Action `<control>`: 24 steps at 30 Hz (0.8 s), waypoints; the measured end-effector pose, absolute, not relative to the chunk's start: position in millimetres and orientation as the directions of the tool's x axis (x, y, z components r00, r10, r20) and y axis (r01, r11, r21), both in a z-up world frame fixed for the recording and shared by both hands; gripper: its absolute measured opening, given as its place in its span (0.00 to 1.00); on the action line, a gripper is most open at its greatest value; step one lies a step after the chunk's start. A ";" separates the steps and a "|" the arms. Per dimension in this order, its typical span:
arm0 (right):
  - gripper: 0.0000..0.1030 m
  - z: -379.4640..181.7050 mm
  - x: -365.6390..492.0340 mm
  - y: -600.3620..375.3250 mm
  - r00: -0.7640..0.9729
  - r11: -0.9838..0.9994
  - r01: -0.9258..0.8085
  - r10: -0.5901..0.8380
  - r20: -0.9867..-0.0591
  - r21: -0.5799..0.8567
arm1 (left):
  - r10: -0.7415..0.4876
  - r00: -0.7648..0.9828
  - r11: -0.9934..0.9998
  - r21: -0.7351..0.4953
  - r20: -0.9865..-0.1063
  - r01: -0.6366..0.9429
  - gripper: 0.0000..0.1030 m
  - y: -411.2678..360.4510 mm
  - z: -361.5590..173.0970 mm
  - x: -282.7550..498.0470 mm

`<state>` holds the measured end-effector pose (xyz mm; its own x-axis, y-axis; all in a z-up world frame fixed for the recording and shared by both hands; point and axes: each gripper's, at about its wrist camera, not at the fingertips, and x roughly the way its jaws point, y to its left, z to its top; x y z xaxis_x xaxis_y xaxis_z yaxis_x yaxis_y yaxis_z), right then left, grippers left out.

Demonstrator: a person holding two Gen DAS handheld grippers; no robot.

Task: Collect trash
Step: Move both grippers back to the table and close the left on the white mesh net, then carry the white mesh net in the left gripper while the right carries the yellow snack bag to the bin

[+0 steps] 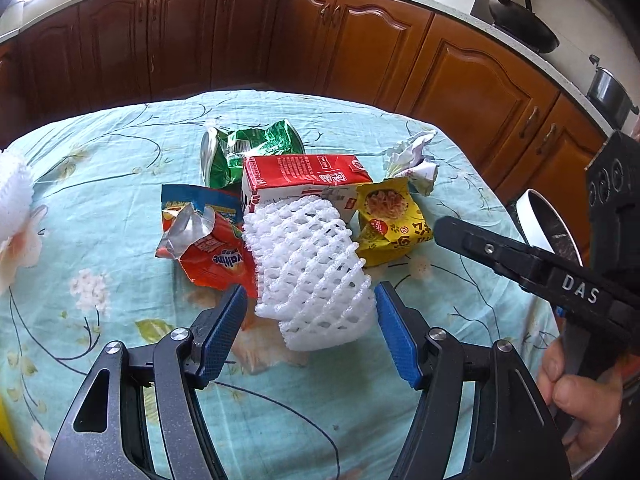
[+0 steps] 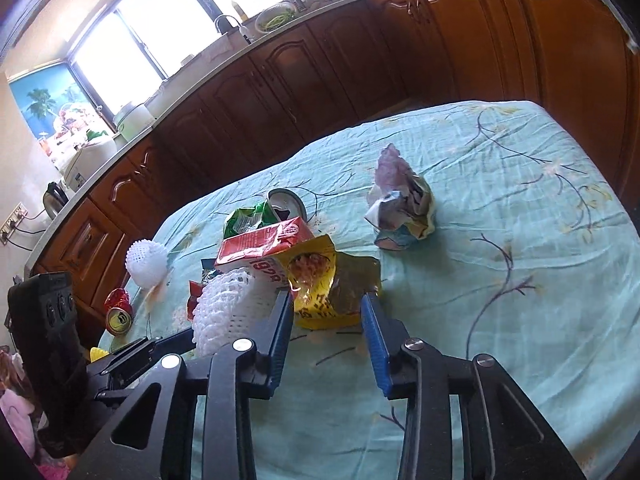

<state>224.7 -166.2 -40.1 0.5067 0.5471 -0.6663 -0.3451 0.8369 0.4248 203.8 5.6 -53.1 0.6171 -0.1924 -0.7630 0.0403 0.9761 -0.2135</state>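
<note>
- The left claw (image 1: 308,316) is hanging partly open just over the surface (image 1: 100,208), its blue pads on either side of the near end of a white foam net (image 1: 308,264); the pads are not pressing on it.
- The right claw (image 2: 329,316) is standing narrowly open, its pads flanking the near edge of a yellow noodle packet (image 2: 328,284); whether they are touching the packet cannot be told, and nothing is lifted.
- A person's hand (image 1: 576,396) is gripping the handle of the right claw at the right edge of the left wrist view.
- The foam net is lying across the front of the trash pile, leaning on a red carton (image 1: 300,176) behind it.
- An orange and blue snack wrapper (image 1: 204,236) is lying torn open just left of the net.
- The yellow noodle packet is sitting just right of the carton, touching it.
- A crushed green can (image 1: 248,152) is lying behind the carton.
- A crumpled paper wad (image 2: 400,208) is resting apart from the pile, farther out on the flowered cloth.
- A second white foam net (image 2: 146,262) and a red can (image 2: 119,312) are sitting near the surface's left edge in the right wrist view.
- Brown wooden cabinets (image 1: 360,48) are lining the wall beyond.
</note>
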 end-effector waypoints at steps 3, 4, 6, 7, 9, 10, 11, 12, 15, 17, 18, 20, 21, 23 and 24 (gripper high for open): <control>0.06 -49.5 235.8 -157.7 0.476 0.836 -0.352 0.547 -0.689 0.421 | -0.219 0.607 0.971 -0.234 -0.764 0.055 0.46 7.3 -54.4 204.3; 0.06 -51.9 236.2 -156.9 0.467 0.834 -0.354 0.550 -0.692 0.424 | -0.225 0.605 0.969 -0.238 -0.764 0.061 0.40 7.9 -54.2 204.1; 0.03 -50.9 230.7 -159.1 0.471 0.827 -0.358 0.561 -0.680 0.434 | -0.228 0.608 0.969 -0.236 -0.761 0.068 0.31 8.0 -53.0 202.6; 0.01 -49.1 226.4 -162.4 0.474 0.822 -0.360 0.568 -0.673 0.441 | -0.232 0.609 0.968 -0.239 -0.758 0.071 0.26 7.8 -51.9 202.0; 0.00 -43.9 217.9 -170.7 0.485 0.819 -0.359 0.573 -0.661 0.447 | -0.244 0.613 0.965 -0.248 -0.752 0.080 0.19 6.5 -48.3 199.2; 0.00 -41.1 212.9 -176.7 0.494 0.819 -0.355 0.573 -0.654 0.450 | -0.250 0.615 0.964 -0.251 -0.748 0.087 0.18 4.8 -45.9 197.3; 0.00 -38.5 208.6 -183.1 0.502 0.819 -0.350 0.574 -0.647 0.455 | -0.258 0.617 0.962 -0.254 -0.743 0.096 0.17 2.3 -42.8 195.2; 0.00 -35.7 205.1 -189.9 0.509 0.818 -0.344 0.576 -0.640 0.462 | -0.266 0.621 0.961 -0.256 -0.737 0.109 0.17 -1.1 -39.4 193.1; 0.00 -27.0 191.1 -212.4 0.537 0.818 -0.323 0.572 -0.620 0.476 | -0.284 0.635 0.957 -0.247 -0.718 0.148 0.15 -14.2 -29.1 185.4; 0.00 -21.2 181.8 -227.4 0.560 0.824 -0.307 0.561 -0.610 0.476 | -0.301 0.637 0.953 -0.249 -0.709 0.174 0.14 -23.7 -24.4 184.4; 0.00 -18.5 177.6 -234.5 0.571 0.827 -0.299 0.555 -0.605 0.476 | -0.309 0.637 0.951 -0.251 -0.706 0.183 0.14 -28.2 -22.9 184.2; 0.00 -14.8 169.7 -249.5 0.589 0.831 -0.280 0.545 -0.597 0.481 | -0.330 0.631 0.944 -0.259 -0.702 0.205 0.14 -38.3 -20.9 184.4; 0.00 -13.3 165.4 -257.9 0.597 0.833 -0.269 0.538 -0.595 0.483 | -0.340 0.627 0.940 -0.264 -0.701 0.214 0.14 -42.5 -20.6 185.4; 0.00 -11.7 157.9 -271.0 0.616 0.840 -0.247 0.521 -0.591 0.483 | -0.358 0.617 0.934 -0.273 -0.701 0.231 0.14 -51.7 -20.3 186.6; 0.00 -11.4 154.1 -278.6 0.625 0.844 -0.233 0.511 -0.590 0.484 | -0.364 0.613 0.932 -0.274 -0.701 0.240 0.14 -56.6 -20.2 186.9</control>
